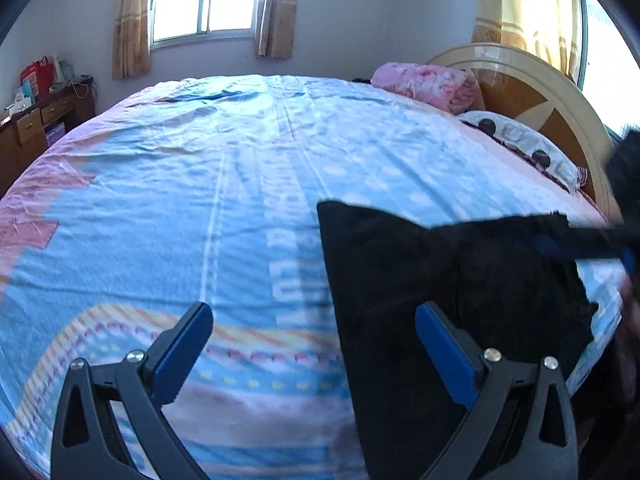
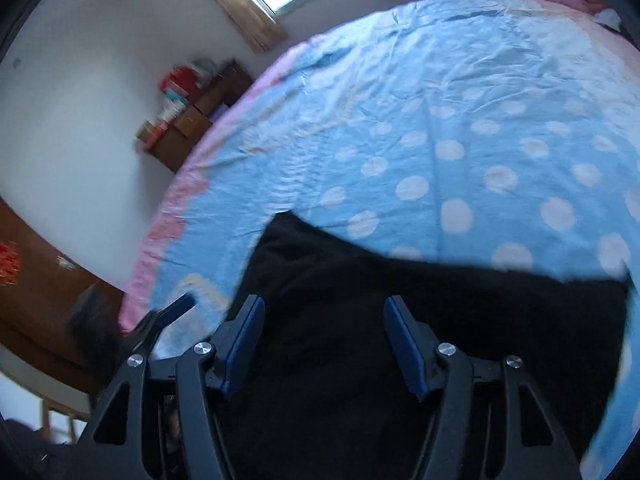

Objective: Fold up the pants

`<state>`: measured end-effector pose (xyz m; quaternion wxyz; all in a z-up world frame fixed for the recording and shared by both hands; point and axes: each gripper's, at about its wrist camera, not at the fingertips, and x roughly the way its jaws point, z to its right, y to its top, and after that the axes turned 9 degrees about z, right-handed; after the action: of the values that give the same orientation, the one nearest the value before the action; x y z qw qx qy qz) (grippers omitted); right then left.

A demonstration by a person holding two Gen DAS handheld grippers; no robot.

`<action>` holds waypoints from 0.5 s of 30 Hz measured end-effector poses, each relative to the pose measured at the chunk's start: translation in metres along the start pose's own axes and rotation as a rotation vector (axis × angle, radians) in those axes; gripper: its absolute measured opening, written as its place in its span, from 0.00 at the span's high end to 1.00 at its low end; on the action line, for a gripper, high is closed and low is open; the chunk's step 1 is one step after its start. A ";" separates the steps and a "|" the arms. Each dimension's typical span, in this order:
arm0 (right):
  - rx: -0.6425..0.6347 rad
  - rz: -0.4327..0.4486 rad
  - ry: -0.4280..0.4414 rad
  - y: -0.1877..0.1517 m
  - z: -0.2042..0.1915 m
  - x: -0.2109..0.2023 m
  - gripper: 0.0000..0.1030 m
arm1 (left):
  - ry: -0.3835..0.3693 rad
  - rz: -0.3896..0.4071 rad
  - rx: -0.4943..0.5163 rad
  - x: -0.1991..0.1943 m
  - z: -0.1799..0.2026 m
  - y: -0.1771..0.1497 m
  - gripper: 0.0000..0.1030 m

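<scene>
The black pants [image 1: 420, 280] lay partly folded near the edge of the bed [image 1: 200, 180]. Both the left tongs [image 1: 314, 344] and the right tongs [image 2: 324, 340] stood open, gripping nothing. Further folding seemingly remained.

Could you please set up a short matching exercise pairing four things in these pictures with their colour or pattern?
Things:
1. pants
2. bedspread
3. rolled blanket
4. curtains

Colours or patterns:
A. pink and fluffy
B. black
C. tan
D. light blue with white dots and pink edges

Pairs: 1-B, 2-D, 3-A, 4-C
</scene>
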<state>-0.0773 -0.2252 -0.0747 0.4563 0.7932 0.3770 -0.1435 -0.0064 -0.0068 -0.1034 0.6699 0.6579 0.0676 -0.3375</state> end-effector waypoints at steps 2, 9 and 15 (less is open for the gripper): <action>0.005 0.015 -0.002 -0.025 0.003 -0.026 0.38 | -0.004 0.000 0.001 0.003 0.001 0.004 0.00; 0.111 0.045 -0.094 -0.093 0.048 -0.065 0.39 | -0.052 -0.053 -0.013 0.019 0.020 -0.009 0.00; 0.085 0.161 -0.067 -0.081 0.033 -0.086 0.38 | -0.040 -0.013 0.041 0.005 0.033 -0.007 0.00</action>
<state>-0.1907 -0.2686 -0.0933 0.4445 0.8343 0.2900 -0.1489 -0.0186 -0.0384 -0.1078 0.6554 0.6639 0.0516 -0.3565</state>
